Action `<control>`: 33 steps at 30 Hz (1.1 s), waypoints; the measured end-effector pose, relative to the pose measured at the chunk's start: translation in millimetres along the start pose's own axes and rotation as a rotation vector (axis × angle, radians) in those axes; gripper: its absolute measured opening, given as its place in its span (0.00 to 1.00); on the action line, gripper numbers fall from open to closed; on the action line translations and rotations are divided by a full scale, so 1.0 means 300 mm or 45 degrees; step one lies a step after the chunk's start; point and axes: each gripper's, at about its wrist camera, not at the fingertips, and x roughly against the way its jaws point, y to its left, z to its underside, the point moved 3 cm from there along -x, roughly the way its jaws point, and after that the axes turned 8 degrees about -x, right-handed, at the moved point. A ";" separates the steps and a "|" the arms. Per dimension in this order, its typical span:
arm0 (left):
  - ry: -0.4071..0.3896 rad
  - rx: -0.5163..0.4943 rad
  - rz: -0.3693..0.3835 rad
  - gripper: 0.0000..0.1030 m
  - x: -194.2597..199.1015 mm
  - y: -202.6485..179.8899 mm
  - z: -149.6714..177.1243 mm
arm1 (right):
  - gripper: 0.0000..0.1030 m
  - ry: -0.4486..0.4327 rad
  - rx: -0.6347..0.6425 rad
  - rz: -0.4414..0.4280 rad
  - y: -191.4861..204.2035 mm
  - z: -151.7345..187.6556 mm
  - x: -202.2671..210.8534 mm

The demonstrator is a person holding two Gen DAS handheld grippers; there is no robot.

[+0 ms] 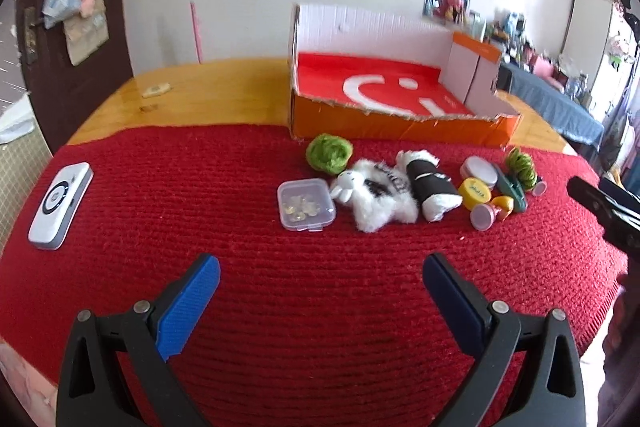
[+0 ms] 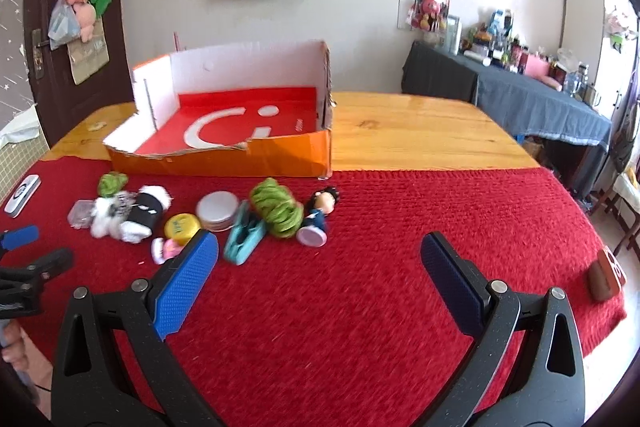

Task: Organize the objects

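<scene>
Left gripper [image 1: 320, 281] hangs above the red knitted cloth [image 1: 280, 307] at the bottom of its frame, blue pads spread wide, nothing between them. Right gripper [image 2: 319, 261] likewise released, fingers apart over bare cloth at the bottom centre of its own view; its black body also enters the right edge of the left view. Orange cardboard box [image 1: 400, 125] sits on the wooden table [image 1: 208, 91] at the far edge of the cloth, centre right in the left view, front wall cut low, red floor with a white logo. The items lie in a loose row on the cloth just in front of the box. In the left view, reading left to right: clear plastic case [image 1: 306, 205] with small pieces inside; green yarn ball [image 1: 329, 153] behind it; white plush toy [image 1: 376, 197] touching a black-and-white plush roll [image 1: 430, 183]; yellow cap [image 1: 475, 192]; round silver tin [image 1: 479, 171]; teal tape dispenser [image 1: 512, 189]; second green yarn bundle [image 1: 520, 165]. Right view adds a small doll figure [image 2: 318, 219] lying beside that yarn, and a small pink item [image 2: 166, 249] near the yellow cap. White handheld device [image 1: 60, 207] lies well apart at the left edge of the cloth.
</scene>
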 end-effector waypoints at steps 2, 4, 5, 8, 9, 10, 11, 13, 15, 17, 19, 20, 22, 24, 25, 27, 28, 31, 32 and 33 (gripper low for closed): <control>0.067 -0.022 0.009 1.00 -0.028 0.017 -0.012 | 1.00 0.066 -0.006 0.014 -0.021 -0.018 -0.057; 0.110 -0.035 0.001 1.00 -0.060 0.044 -0.019 | 1.00 0.117 0.000 0.036 -0.037 -0.027 -0.103; 0.127 -0.039 -0.009 1.00 -0.073 0.057 -0.021 | 1.00 0.142 0.008 0.052 -0.044 -0.031 -0.126; 0.167 -0.064 -0.032 1.00 -0.109 0.093 -0.028 | 1.00 0.212 0.040 0.077 -0.054 -0.035 -0.175; 0.175 -0.066 -0.035 1.00 -0.114 0.099 -0.028 | 1.00 0.223 0.044 0.081 -0.057 -0.033 -0.182; 0.186 -0.071 -0.035 1.00 -0.125 0.105 -0.030 | 1.00 0.231 0.050 0.081 -0.058 -0.032 -0.188; 0.200 -0.078 -0.033 1.00 -0.136 0.112 -0.029 | 1.00 0.244 0.063 0.080 -0.054 -0.031 -0.196; 0.206 -0.086 -0.031 1.00 -0.147 0.117 -0.039 | 1.00 0.263 0.081 0.088 -0.051 -0.030 -0.210; 0.208 -0.097 -0.050 1.00 -0.157 0.122 -0.057 | 1.00 0.282 0.094 0.088 -0.044 -0.027 -0.220; 0.214 -0.101 -0.057 1.00 -0.167 0.126 -0.070 | 1.00 0.310 0.097 0.087 -0.041 -0.026 -0.242; 0.223 -0.104 -0.047 1.00 -0.175 0.132 -0.078 | 1.00 0.334 0.073 0.085 -0.054 -0.029 -0.254; 0.221 -0.106 -0.048 1.00 -0.179 0.132 -0.083 | 1.00 0.345 0.047 0.081 -0.067 -0.034 -0.262; 0.222 -0.117 -0.049 1.00 -0.185 0.134 -0.089 | 1.00 0.354 0.023 0.085 -0.085 -0.040 -0.264; 0.221 -0.122 -0.049 1.00 -0.185 0.140 -0.090 | 1.00 0.356 0.011 0.112 -0.108 -0.046 -0.267; 0.221 -0.122 -0.051 1.00 -0.185 0.142 -0.090 | 1.00 0.357 0.006 0.119 -0.118 -0.048 -0.267; 0.223 -0.121 -0.047 1.00 -0.186 0.144 -0.090 | 1.00 0.370 -0.014 0.120 -0.137 -0.049 -0.272; 0.223 -0.119 -0.045 1.00 -0.186 0.146 -0.089 | 1.00 0.379 -0.022 0.112 -0.143 -0.048 -0.275; 0.214 -0.135 -0.046 1.00 -0.186 0.138 -0.091 | 1.00 0.394 -0.019 0.099 -0.143 -0.047 -0.281; 0.204 -0.153 -0.046 1.00 -0.184 0.127 -0.094 | 1.00 0.393 -0.004 0.095 -0.134 -0.050 -0.282; 0.197 -0.168 -0.042 1.00 -0.184 0.117 -0.096 | 1.00 0.391 0.007 0.092 -0.129 -0.052 -0.284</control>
